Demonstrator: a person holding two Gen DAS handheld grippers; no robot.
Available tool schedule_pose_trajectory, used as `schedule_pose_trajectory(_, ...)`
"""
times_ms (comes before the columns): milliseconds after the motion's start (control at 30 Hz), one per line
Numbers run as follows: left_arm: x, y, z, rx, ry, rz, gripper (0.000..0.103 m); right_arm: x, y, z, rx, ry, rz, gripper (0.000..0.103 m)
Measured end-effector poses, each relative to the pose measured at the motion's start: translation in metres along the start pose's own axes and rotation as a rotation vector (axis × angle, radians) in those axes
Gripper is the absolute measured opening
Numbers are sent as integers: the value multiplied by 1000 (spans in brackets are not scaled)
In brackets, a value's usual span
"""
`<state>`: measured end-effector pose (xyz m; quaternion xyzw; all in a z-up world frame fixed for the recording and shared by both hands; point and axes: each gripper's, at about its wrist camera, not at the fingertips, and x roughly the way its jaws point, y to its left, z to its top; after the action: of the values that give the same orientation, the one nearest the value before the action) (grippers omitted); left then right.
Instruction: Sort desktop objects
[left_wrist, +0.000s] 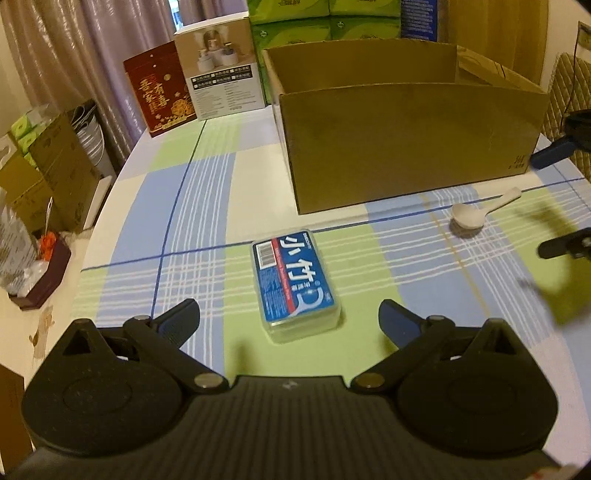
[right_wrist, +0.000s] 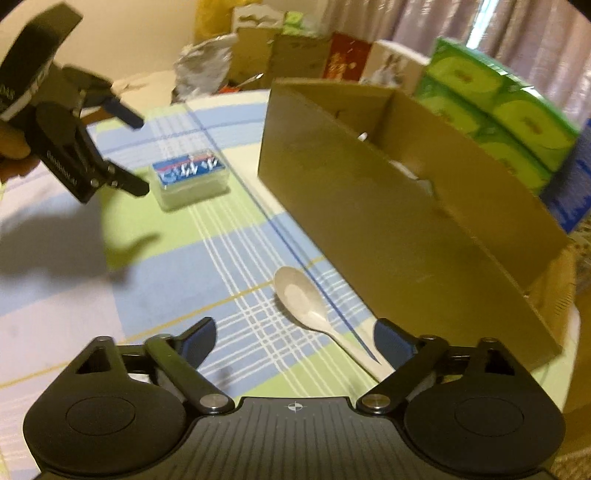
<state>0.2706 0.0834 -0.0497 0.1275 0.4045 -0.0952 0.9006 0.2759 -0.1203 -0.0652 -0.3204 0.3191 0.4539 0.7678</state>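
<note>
Here the left gripper (left_wrist: 288, 321) hangs over the checked counter (left_wrist: 207, 199) with its jaws released, the blue floss box (left_wrist: 293, 282) lying flat just ahead at twelve o'clock, untouched. The right gripper (right_wrist: 293, 341) also has its jaws spread and grasps nothing; the white spoon (right_wrist: 306, 299) lies between them, bowl toward twelve, handle toward five. The cardboard box (left_wrist: 406, 147) stands behind both items, at about one o'clock from the floss box.
</note>
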Motion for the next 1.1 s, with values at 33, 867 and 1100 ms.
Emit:
schedule_pose_trajectory(33,3,0,0,4,-2,0,101,7,-1,1,-16,8,6,83)
schedule_pose_trajectory(867,51,13,7,-64,25,-86,82,69,-24,19,118,45,79,8)
schedule_pose_trajectory(1100,54,12,5,-80,38,-94,61,53,-3,13,246,55,23,6)
